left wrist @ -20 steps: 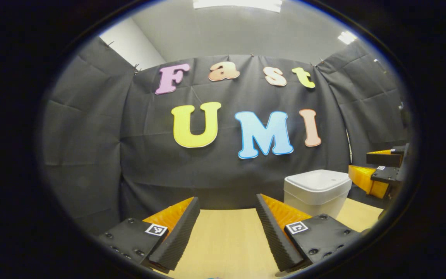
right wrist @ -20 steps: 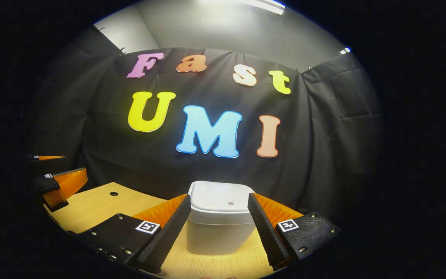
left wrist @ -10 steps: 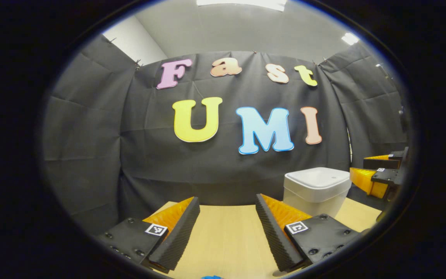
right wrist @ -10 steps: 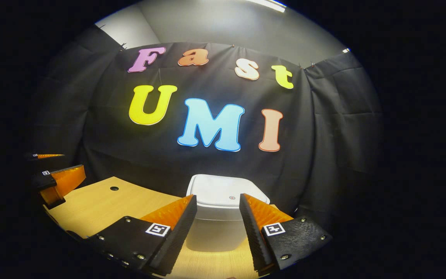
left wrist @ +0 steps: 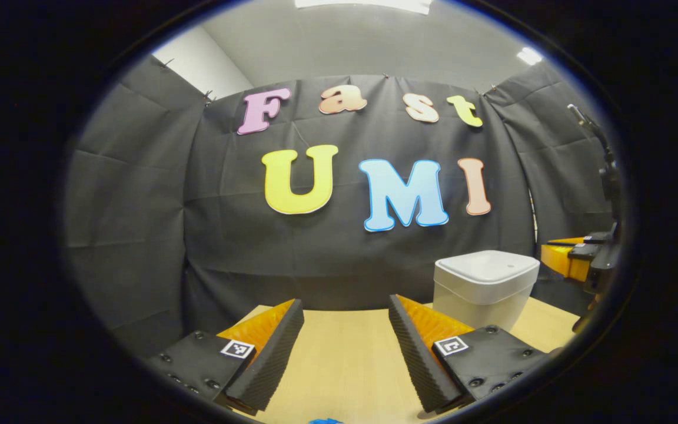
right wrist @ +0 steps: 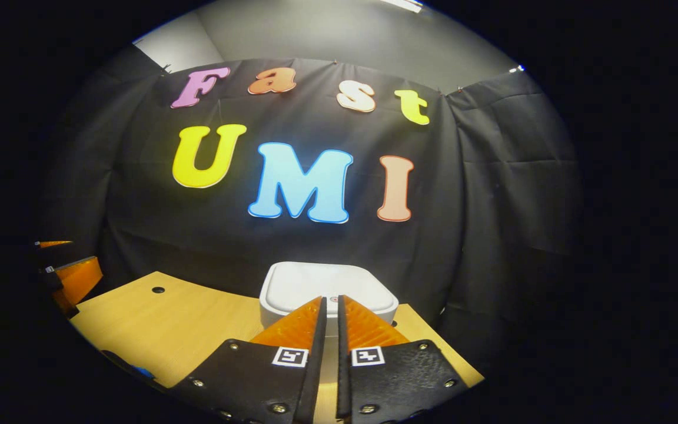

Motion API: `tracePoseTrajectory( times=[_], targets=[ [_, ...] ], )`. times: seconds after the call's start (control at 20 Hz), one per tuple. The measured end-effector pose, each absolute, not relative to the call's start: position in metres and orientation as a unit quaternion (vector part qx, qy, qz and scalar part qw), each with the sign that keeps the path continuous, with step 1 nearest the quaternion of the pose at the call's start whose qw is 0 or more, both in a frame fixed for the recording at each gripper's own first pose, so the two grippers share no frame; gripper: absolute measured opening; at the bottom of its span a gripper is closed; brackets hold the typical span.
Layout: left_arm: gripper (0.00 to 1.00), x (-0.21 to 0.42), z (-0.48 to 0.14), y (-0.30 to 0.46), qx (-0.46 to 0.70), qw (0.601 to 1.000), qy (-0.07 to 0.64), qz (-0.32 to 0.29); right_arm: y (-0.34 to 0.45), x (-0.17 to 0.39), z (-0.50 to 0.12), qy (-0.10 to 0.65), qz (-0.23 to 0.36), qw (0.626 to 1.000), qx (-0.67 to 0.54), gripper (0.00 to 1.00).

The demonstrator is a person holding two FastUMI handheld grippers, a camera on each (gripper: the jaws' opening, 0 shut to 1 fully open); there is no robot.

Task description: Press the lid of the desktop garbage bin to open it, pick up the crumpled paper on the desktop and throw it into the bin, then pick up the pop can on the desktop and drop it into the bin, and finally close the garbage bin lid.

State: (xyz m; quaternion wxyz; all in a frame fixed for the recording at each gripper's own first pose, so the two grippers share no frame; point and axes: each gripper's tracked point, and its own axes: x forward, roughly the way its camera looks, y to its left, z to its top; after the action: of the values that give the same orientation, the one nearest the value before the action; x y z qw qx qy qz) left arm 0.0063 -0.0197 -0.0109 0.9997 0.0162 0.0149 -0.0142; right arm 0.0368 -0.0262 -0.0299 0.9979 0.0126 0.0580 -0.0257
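My right gripper (right wrist: 328,306): fingers nearly pressed together, nothing between them, tips just in front of the bin lid (right wrist: 327,287).
My left gripper (left wrist: 345,330): fingers spread, empty, left of the white garbage bin (left wrist: 483,288).
Bin: closed, on the wooden desktop (right wrist: 198,318).
Advice: I should press straight down on the lid, gently, so the bin does not slide.

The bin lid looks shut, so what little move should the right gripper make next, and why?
Probably ease the right gripper down and press the lid. Its fingers are nearly together with nothing between them, pointing at the white bin, whose lid lies flat and closed. The left gripper is open over the table.
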Motion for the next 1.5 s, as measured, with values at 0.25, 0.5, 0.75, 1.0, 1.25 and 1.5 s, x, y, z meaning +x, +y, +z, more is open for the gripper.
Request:
tracePoseTrajectory(
  times=[0.25, 0.5, 0.75, 1.0, 1.25, 1.5],
  targets=[
    [1.0, 0.008, -0.015, -0.022, 0.017, 1.0, 0.02, -0.013, -0.023, 0.038, -0.033, 0.059, -0.005, 0.998, 0.015, 0.0],
    [0.95, 0.009, -0.015, -0.024, 0.019, 1.0, 0.023, -0.011, -0.022, 0.05, -0.037, 0.063, 0.009, 0.998, 0.012, 0.0],
    [1.0, 0.006, -0.013, -0.025, 0.024, 0.999, 0.02, -0.007, -0.03, 0.077, -0.046, 0.082, 0.016, 0.996, 0.002, 0.0],
    [1.0, 0.003, -0.014, -0.02, 0.022, 0.999, 0.024, 0.002, -0.032, 0.103, -0.072, 0.145, 0.035, 0.986, 0.067, 0.0],
    [1.0, 0.005, -0.016, -0.016, 0.023, 0.999, 0.03, 0.008, -0.037, 0.114, -0.079, 0.156, 0.036, 0.983, 0.085, 0.0],
    [1.0, 0.009, -0.018, -0.019, 0.025, 0.999, 0.032, 0.006, -0.037, 0.113, -0.085, 0.163, 0.049, 0.982, 0.078, 0.0]
  ],
)
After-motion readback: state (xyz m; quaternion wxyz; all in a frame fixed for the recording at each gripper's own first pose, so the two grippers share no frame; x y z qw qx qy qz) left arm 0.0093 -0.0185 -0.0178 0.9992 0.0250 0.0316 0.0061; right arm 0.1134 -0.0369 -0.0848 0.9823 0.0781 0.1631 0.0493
